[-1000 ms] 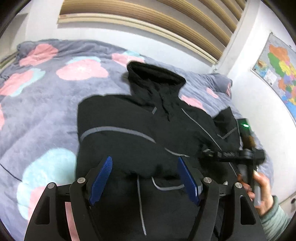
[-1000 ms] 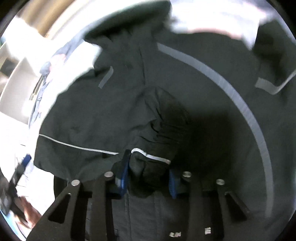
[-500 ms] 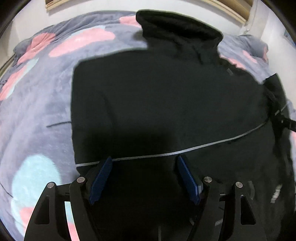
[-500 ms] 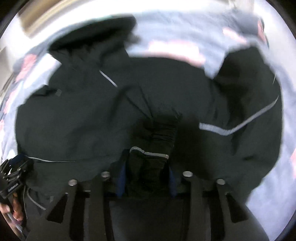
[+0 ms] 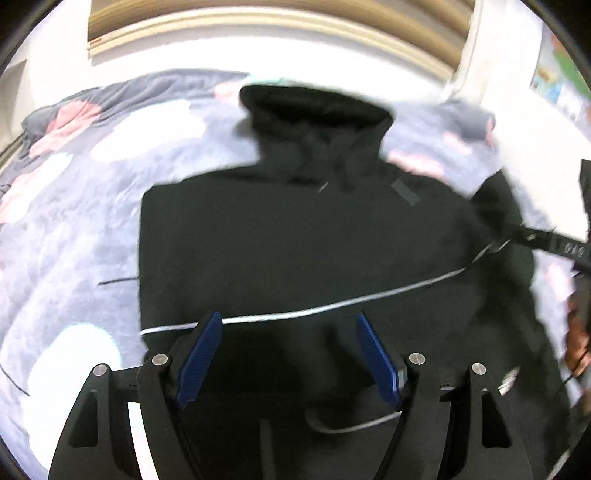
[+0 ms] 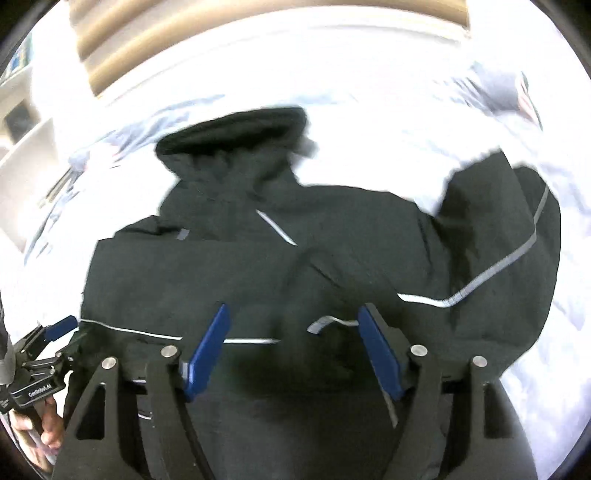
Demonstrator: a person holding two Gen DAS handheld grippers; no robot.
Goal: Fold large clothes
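A large black hooded jacket (image 5: 314,243) with thin grey reflective stripes lies on the bed, hood toward the headboard; it also shows in the right wrist view (image 6: 258,273). Its lower part lies folded up over the body, with a stripe running across. The right sleeve (image 6: 509,236) lies out to the side. My left gripper (image 5: 288,350) is open and empty above the folded hem. My right gripper (image 6: 295,347) is open, and the fabric lies loose below its blue pads (image 6: 208,347).
The bed has a grey fleece blanket (image 5: 74,229) with pink and pale flower shapes. A slatted wooden headboard (image 5: 258,22) and white wall stand behind. A map (image 5: 554,85) hangs at the right. The other gripper shows at each view's edge (image 6: 40,358).
My right gripper has opened and let go of the bunched black fabric it held. The lower part of the jacket now lies folded up over the body. Both grippers have drawn back slightly.
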